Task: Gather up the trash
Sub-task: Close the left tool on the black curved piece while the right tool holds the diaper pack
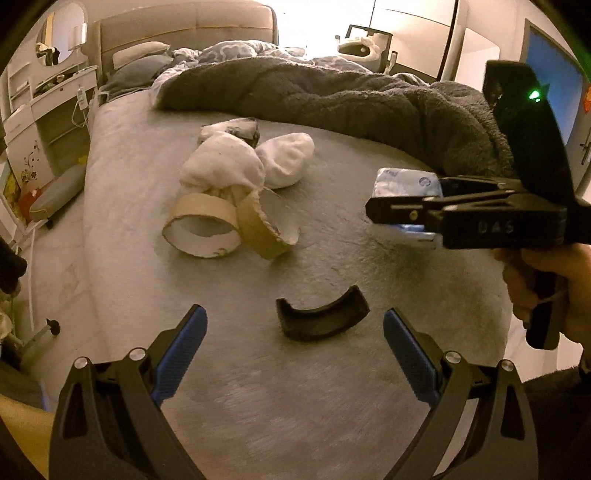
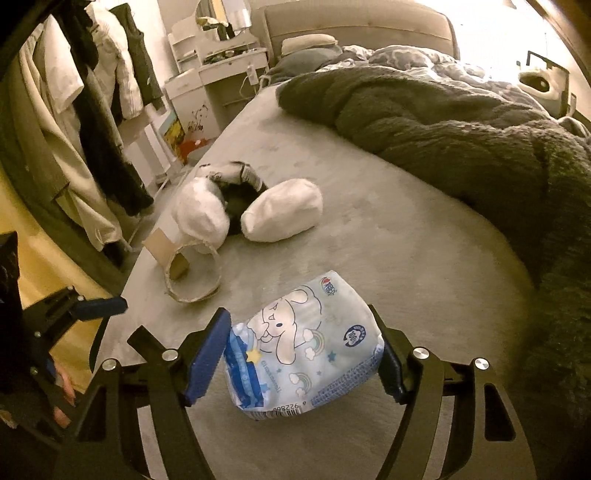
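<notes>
A person is working across a grey bed [image 1: 332,240] with 2 handheld grippers. The right gripper [image 2: 299,354] is pinching a light blue tissue pack [image 2: 306,343] printed with a cartoon rabbit, its blue pads pressing the pack's 2 sides. In the left wrist view the same pack [image 1: 406,182] is showing held above the sheet toward the bed's right edge, with the person's right hand [image 1: 543,288] wrapped around the gripper's handle.

The left gripper [image 1: 295,347] is hovering with its blue pads spread wide and nothing between them, over a curved black plastic piece [image 1: 321,317] lying near the bed's near edge.

Toward the bed's left edge, 2 cardboard tape rings [image 1: 207,229] are lying side by side and touching. Just behind them, 2 white rolled cloth bundles [image 1: 258,162] are resting against each other, with a darker printed bundle [image 1: 232,131] behind those. A dark fleece blanket [image 1: 351,99] is lying heaped across the far side of the bed, below the headboard [image 1: 184,22]. Clothes [image 2: 92,92] are hanging beyond the left edge.
</notes>
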A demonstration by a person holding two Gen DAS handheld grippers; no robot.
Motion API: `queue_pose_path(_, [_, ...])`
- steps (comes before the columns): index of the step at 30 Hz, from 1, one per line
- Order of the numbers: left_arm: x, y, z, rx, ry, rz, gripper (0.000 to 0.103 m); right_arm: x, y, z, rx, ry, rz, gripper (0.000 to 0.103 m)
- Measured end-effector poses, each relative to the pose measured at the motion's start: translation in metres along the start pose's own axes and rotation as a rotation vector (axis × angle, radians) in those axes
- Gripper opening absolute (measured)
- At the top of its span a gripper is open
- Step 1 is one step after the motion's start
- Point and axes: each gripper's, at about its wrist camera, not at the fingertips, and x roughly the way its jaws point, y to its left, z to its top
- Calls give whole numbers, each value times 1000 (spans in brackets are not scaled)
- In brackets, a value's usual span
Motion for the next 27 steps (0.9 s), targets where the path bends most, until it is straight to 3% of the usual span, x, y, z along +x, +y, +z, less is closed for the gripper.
queue_pose_path(9, [13, -9, -2, -109, -8, 54, 96, -7, -8, -4, 14, -11, -10, 73])
queue_pose_path(12, [13, -9, 0, -134, -13, 57, 83, -8, -9, -5, 18, -15, -14, 73])
queue_pose_path(16, [16, -9, 1, -157, 1, 49, 74, -10, -12, -6, 26, -22, -22, 73])
queue_pose_path(20, [13, -6, 2, -164, -6, 49, 55, -10, -12, -5, 30, -25, -26, 73])
queue_pose_path(27, [5, -3, 2, -159, -25, 37, 51, -13, 3, 6, 14, -49, -10, 73])
